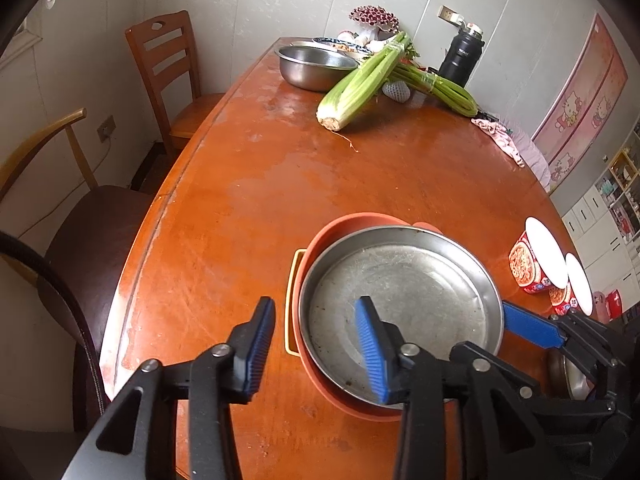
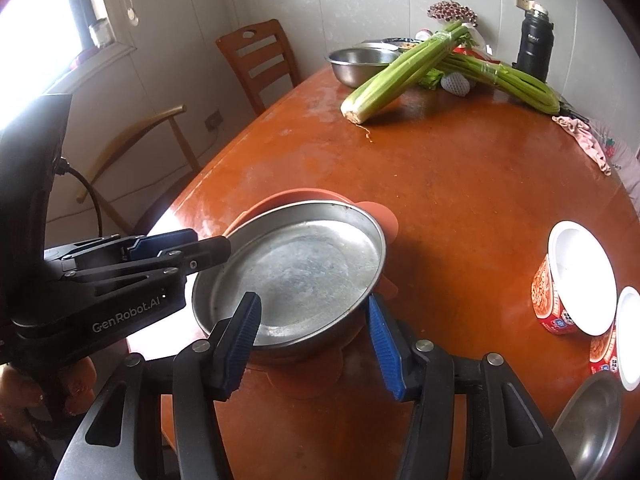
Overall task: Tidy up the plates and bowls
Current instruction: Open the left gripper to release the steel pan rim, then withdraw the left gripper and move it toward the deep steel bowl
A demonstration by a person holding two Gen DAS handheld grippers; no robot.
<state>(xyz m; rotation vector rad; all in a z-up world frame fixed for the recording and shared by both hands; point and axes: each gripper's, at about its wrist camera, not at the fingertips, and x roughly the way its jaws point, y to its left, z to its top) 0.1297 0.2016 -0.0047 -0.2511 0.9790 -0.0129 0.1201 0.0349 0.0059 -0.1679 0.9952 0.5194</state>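
A shallow steel plate [image 1: 404,292] [image 2: 296,272] rests in an orange plastic dish [image 1: 340,232] [image 2: 376,216] on the near part of the wooden table [image 1: 280,168]. My left gripper [image 1: 316,344] is open, its jaws either side of the plate's left rim, one over the plate and one outside. My right gripper [image 2: 314,340] is open, its jaws astride the plate's near right rim. It shows at the right in the left wrist view [image 1: 532,328]. The left gripper also shows in the right wrist view [image 2: 192,248]. Another steel plate [image 2: 592,420] lies at the near right edge.
A steel bowl [image 1: 316,66] and stacked dishes stand at the far end, beside celery bunches [image 1: 360,80] and a black flask [image 1: 460,56]. Two instant noodle cups [image 2: 576,280] stand at the right. Two chairs [image 1: 168,72] stand along the left side. A pink cloth [image 2: 584,136] lies at the far right.
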